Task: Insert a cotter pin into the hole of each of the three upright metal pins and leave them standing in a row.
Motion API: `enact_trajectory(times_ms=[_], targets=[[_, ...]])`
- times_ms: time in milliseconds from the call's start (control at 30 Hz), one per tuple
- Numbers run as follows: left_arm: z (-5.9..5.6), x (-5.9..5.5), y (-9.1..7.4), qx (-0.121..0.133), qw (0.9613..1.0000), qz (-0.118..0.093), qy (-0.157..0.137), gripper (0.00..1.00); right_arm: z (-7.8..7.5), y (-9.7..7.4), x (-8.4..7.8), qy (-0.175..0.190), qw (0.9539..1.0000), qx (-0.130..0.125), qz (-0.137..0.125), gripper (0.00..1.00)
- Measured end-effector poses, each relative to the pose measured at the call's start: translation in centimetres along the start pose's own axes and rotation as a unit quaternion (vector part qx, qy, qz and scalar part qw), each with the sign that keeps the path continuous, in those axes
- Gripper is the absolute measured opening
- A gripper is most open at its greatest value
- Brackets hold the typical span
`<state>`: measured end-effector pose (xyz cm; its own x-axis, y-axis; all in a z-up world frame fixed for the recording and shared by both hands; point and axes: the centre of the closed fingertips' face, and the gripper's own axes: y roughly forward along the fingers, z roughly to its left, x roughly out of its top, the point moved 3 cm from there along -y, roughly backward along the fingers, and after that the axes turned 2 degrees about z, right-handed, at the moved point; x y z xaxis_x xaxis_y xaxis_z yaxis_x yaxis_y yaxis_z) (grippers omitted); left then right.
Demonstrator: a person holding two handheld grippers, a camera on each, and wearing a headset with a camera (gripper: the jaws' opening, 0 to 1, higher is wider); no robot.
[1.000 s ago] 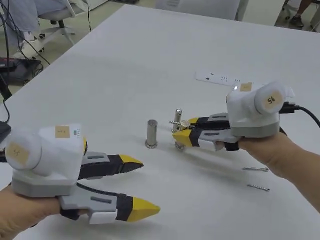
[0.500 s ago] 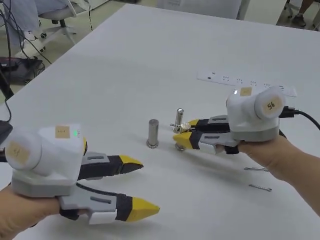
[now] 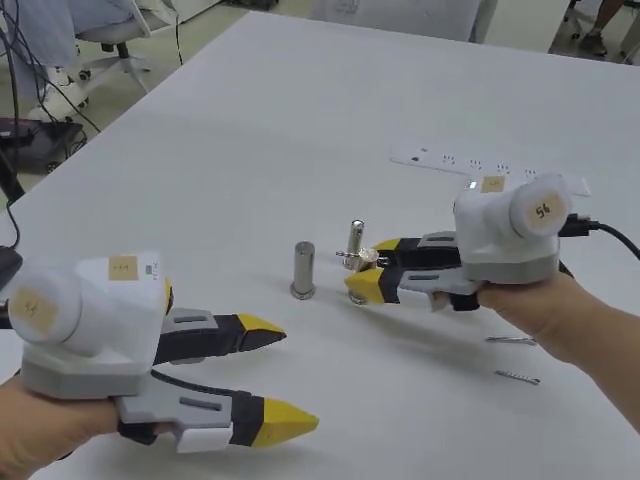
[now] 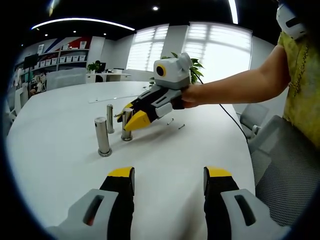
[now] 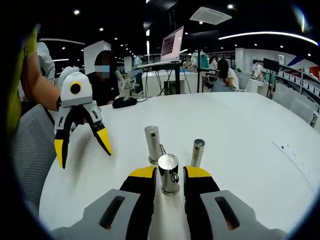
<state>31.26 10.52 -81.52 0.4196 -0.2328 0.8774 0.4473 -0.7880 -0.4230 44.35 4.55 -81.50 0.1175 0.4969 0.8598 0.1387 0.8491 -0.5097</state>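
Steel round pin (image 5: 169, 167) | clamped in yellow-tipped right gripper (image 5: 168, 176) | left gripper (image 4: 169, 180) spread

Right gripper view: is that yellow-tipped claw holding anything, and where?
Yes: the right gripper grips the nearest metal pin, jaws on either side of its upper shaft.

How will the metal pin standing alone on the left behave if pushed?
The metal pin looks like solid steel, so it is probably stiff and heavy for its size. Tall on a small flared base, it may tip if pushed near the top. Its polished round side could be slippery.
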Motion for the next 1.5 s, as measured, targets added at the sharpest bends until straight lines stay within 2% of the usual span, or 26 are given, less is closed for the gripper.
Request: enact_trajectory(times_ms=[567,1100,1300,1500], targets=[[0.4,0.2,-0.1,0.004,1.0000,-0.006,0.000,0.55,-0.1,-1.0,-0.1,0.012,0.9998,-0.014,-0.008,0.26],[0.6,0.3,-0.4,0.009,0.9999,-0.009,-0.001,0.54,0.1,-2.5,1.3,0.009,0.9992,-0.030,-0.026,0.26],[2.4,1.1,-1.1,0.027,0.9993,-0.024,-0.006,0.54,0.3,-3.9,2.5,0.001,0.9983,-0.041,-0.042,0.26],[4.2,1.6,-1.2,0.041,0.9988,-0.028,-0.006,0.53,1.0,-5.1,3.6,-0.011,0.9975,-0.049,-0.050,0.26]])
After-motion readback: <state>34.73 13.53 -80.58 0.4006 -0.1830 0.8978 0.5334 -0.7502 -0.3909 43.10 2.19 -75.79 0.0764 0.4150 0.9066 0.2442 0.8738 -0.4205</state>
